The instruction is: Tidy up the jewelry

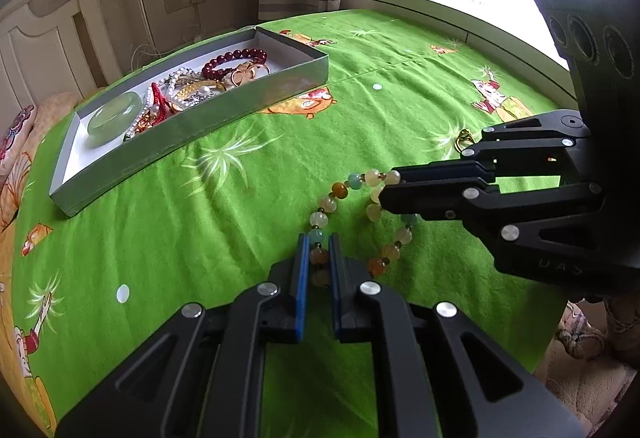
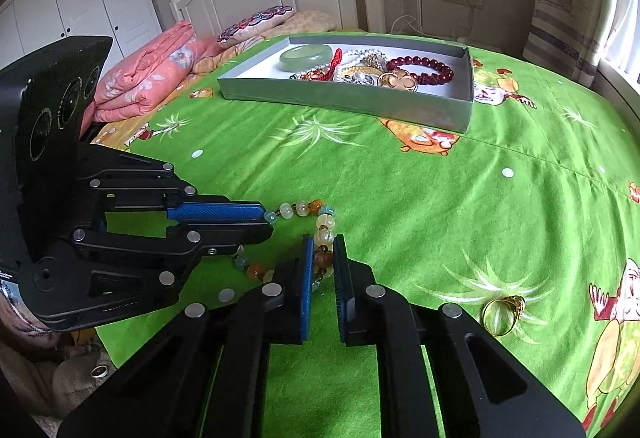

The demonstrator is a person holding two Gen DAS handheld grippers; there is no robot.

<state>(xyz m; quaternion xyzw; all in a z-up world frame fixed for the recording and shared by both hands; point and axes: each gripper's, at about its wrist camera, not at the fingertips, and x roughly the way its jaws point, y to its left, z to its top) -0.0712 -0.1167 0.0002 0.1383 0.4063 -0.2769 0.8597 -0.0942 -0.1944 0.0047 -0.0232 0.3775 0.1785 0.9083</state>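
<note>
Both tongs pinching one beaded bracelet

We are seeing the left gripper and right gripper clamping opposite sides of the multicoloured bead bracelet, lying on the green bedsheet near the grey jewelry box.

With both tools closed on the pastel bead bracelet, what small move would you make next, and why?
Probably lift both together: the left tool and right tool each pinch the bead bracelet, which lies on the green sheet, short of the grey box.
</note>
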